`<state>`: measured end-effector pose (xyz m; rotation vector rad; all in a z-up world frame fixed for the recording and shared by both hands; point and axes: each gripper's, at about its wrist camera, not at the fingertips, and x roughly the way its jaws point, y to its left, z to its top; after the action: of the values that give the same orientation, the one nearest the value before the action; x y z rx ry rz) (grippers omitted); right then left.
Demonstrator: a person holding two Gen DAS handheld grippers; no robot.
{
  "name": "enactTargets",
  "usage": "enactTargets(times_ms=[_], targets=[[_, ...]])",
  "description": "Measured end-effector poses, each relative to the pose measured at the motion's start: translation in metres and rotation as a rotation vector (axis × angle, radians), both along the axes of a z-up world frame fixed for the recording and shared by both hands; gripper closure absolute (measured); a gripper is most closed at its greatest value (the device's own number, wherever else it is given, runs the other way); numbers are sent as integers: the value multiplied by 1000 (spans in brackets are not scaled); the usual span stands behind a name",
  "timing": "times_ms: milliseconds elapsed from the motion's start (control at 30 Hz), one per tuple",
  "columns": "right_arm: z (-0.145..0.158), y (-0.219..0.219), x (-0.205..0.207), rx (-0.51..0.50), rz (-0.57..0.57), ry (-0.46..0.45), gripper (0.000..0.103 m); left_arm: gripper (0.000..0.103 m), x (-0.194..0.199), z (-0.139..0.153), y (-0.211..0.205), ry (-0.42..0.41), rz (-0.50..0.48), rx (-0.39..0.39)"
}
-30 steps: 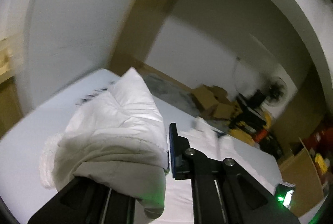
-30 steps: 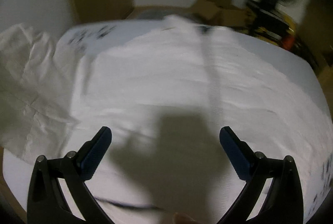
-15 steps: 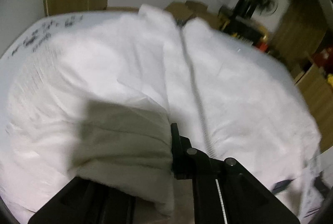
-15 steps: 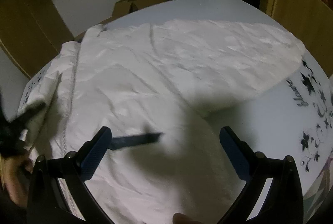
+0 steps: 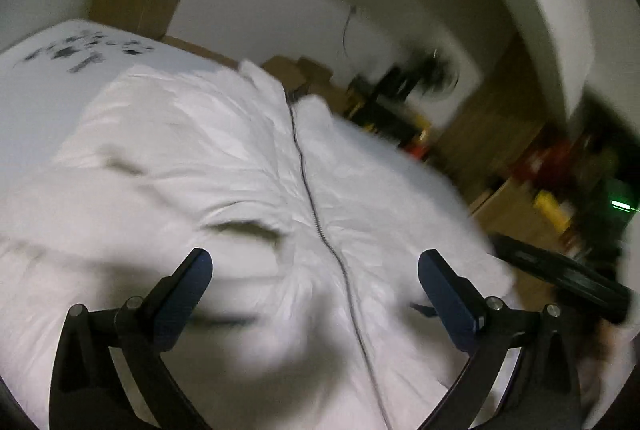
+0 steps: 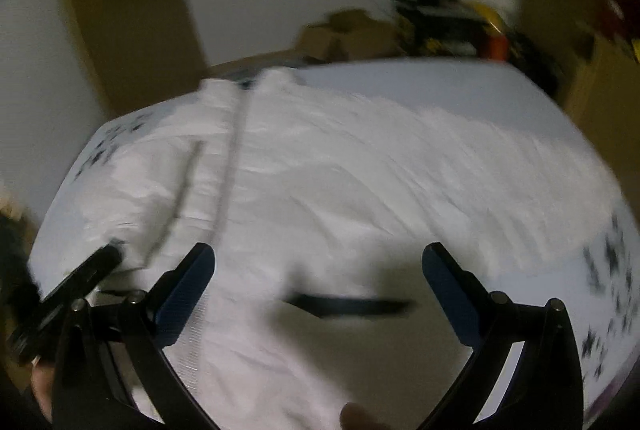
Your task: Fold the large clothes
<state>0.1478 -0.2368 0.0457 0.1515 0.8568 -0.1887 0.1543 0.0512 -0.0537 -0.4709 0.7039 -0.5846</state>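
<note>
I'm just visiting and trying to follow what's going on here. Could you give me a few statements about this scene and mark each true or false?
1. The white jacket lies spread on the bed. True.
2. The left gripper has cloth pinched between its fingers. False: its fingers are apart, opening, with nothing pinched.
3. A dark zipper runs down the jacket's middle. True.
4. The right gripper is clamped shut. False: its fingers are wide apart.
5. The bed sheet has black printed patterns. True.

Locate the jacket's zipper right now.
Left wrist view: the zipper runs down the middle of the white jacket, passing between the open left tongs.
</note>
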Motion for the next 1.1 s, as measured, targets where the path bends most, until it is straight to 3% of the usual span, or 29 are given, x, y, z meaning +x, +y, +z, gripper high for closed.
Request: enactTargets(times_ms=[167, 300, 433, 533, 700, 767, 867, 1000, 1100], targets=[[4, 112, 53, -101, 253, 48, 0, 0, -53, 15, 96, -1, 146, -69], [-27, 209, 94, -180, 436, 140, 0, 0, -84, 20, 143, 9, 231, -77], [-59, 276, 127, -309, 516, 188, 1, 0, -111, 23, 170, 13, 257, -103], [-87, 300, 153, -388, 507, 255, 12, 0, -123, 23, 181, 10, 266, -103], [-112, 293, 168, -481, 459, 309, 62, 0, -118, 17, 182, 39, 261, -118], [-108, 289, 166, -489, 461, 289, 75, 0, -116, 13, 181, 46, 258, -119], [-81, 259, 163, -346, 409, 257, 82, 0, -109, 8, 177, 59, 256, -123], [-35, 175, 159, 22, 298, 200, 84, 0, -103, 4, 171, 70, 252, -127], [-21, 103, 145, 213, 188, 157, 84, 0, -97, 1, 165, 82, 240, -131]])
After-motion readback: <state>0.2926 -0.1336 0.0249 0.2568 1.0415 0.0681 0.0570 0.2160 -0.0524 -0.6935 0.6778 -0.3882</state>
